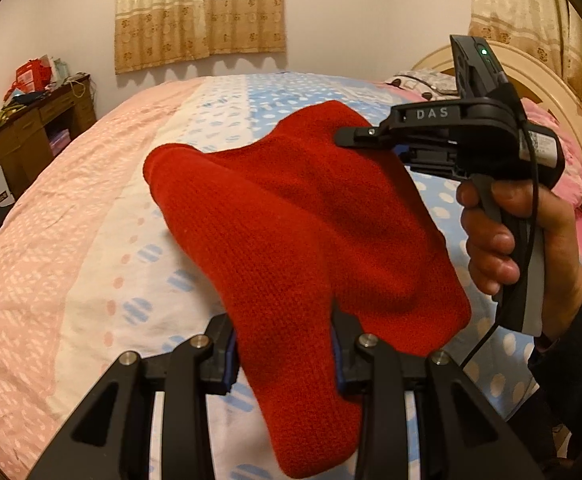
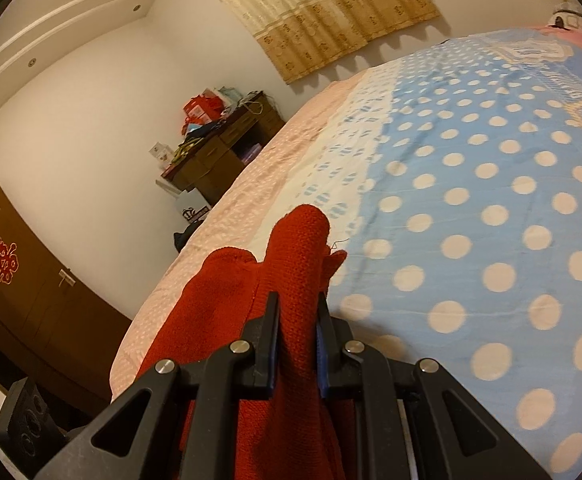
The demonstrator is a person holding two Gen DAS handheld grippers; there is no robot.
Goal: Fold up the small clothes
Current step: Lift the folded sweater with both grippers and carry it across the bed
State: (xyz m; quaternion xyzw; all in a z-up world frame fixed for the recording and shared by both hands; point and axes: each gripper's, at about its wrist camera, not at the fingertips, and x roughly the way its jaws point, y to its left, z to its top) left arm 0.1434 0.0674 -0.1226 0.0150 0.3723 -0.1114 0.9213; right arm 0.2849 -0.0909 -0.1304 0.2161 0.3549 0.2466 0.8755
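I hold the red knitted garment (image 1: 299, 232) in the air above the bed (image 1: 71, 240), one claw on each side. My left claw (image 1: 285, 344) is pinching a thick bunch of the knit between its pads, and my right claw (image 2: 298, 320) is pressed together on a narrower fold of the same cloth; in the left wrist view the right claw (image 1: 355, 136) shows from the side, biting an upper edge of the garment, with the person's hand (image 1: 503, 240) on its handle. The cloth hangs between the two claws, sags below them, and seems not to touch the bed cover. To do this step well, I think I should keep both pinches firm, bring the two claws to the same height, and pull them a little apart so the knit becomes flat before I lay it down on the dotted blue part of the cover, which lies ahead of the right claw. If one side is higher, the fold will probably come out crooked. Several things I cannot see: which part of the garment each claw holds, sleeve or hem, because the cloth is bunched; the lower end of the garment, which is cut off under the left claw; and how many layers are inside each pinch.
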